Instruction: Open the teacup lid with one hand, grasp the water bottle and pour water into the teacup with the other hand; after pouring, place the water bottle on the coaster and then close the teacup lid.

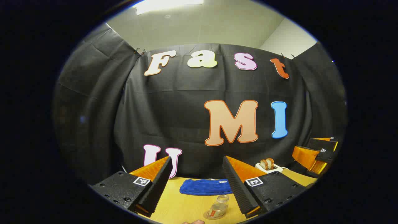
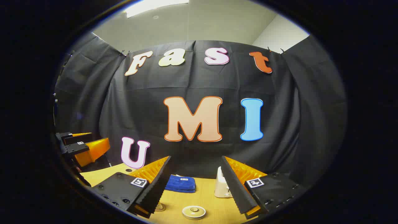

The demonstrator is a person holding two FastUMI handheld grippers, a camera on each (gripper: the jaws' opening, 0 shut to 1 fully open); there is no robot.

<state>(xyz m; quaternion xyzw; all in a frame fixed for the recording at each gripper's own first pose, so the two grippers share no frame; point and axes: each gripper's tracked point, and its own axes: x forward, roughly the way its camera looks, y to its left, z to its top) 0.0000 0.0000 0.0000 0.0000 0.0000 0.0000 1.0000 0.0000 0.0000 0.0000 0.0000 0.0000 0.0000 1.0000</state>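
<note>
Water bottle on its coaster, teacup lid on, both claws raised and empty.

The clear water bottle [image 1: 219,207] stands on the round coaster [image 1: 207,215] at the near edge of the wooden table [image 1: 174,205], just ahead of the left claw [image 1: 196,183], which hangs level with fingers spread wide. The lidded teacup [image 2: 193,212] sits low between the fingers of the right claw [image 2: 196,183], also wide apart, gripping nothing. Behind lie a blue towel [image 1: 205,187] and a white toaster [image 1: 269,167] holding bread.
</note>
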